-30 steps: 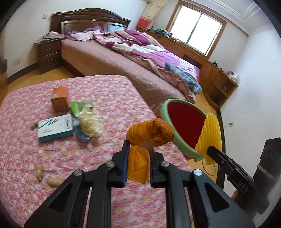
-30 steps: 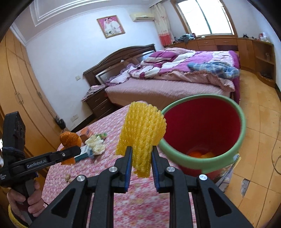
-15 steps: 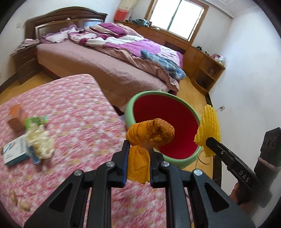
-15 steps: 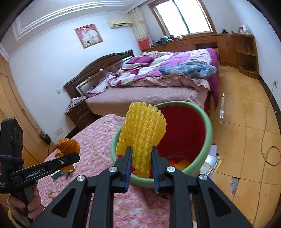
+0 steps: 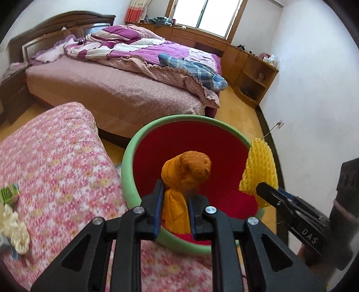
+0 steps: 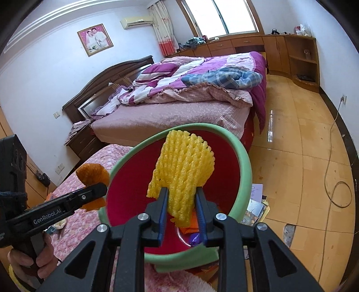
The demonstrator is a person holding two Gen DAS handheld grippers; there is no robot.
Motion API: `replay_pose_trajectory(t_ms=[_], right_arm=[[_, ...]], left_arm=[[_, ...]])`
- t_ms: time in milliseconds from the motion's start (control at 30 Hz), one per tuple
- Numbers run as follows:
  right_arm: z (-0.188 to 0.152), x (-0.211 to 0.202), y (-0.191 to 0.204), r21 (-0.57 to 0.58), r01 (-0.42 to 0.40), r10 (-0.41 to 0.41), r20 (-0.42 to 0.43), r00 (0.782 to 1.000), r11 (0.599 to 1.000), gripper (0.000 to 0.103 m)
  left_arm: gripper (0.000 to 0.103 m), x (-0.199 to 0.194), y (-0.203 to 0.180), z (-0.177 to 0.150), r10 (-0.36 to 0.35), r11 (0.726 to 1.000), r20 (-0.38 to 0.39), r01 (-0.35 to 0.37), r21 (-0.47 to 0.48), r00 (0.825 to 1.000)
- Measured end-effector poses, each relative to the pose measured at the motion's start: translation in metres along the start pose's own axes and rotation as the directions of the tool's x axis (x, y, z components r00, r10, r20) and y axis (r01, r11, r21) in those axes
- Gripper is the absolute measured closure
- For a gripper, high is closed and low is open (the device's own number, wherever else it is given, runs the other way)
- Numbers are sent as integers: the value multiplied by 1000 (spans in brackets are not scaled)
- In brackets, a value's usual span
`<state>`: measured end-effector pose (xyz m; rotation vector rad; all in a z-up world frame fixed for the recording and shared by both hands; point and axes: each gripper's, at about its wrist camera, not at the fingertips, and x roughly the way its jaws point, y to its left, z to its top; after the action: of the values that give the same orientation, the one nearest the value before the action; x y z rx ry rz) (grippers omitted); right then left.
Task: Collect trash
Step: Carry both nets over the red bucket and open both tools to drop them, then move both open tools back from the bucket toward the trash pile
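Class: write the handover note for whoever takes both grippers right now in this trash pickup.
Left gripper: shut on crumpled orange wrapper, over the bin mouth.
Right gripper: jaws have just been opening around yellow foam fruit net, net between them, above the bin.
Green-rimmed red bin: beside the floral-covered table, some trash inside.
Left: drop both pieces, then fetch the green packet and white foam net.

Bright daylight from the window (image 5: 203,15) — fisheye-curved edges, dark corners, floral bedcover (image 5: 56,161) motion-blurred.
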<state>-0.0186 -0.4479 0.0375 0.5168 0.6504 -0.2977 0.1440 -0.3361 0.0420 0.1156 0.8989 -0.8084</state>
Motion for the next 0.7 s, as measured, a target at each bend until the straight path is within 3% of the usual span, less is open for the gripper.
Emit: replay_pose_trajectory(t_ms=[67, 133, 200, 500, 700], right_arm=[[1, 7, -2, 7, -8, 8, -10, 1000, 1000, 75], [2, 13, -3, 10, -8, 8, -17, 1000, 1000, 73], [4, 18, -4, 17, -8, 9, -26, 1000, 1000, 66], [14, 24, -6, 30, 13, -12, -42, 999, 999, 50], [6, 16, -4, 46, 10, -8, -30, 1000, 999, 45]], left_arm=[[81, 6, -1, 1, 10, 1000, -6, -10, 24, 1000], [66, 11, 1, 1, 12, 1000, -9, -12, 28, 1000], [62, 14, 2, 3, 11, 1000, -9, -11, 19, 1000], [60, 10, 14, 5, -2, 1000, 2, 2, -28, 1000], [60, -6, 22, -1, 5, 998, 22, -4, -56, 1000]])
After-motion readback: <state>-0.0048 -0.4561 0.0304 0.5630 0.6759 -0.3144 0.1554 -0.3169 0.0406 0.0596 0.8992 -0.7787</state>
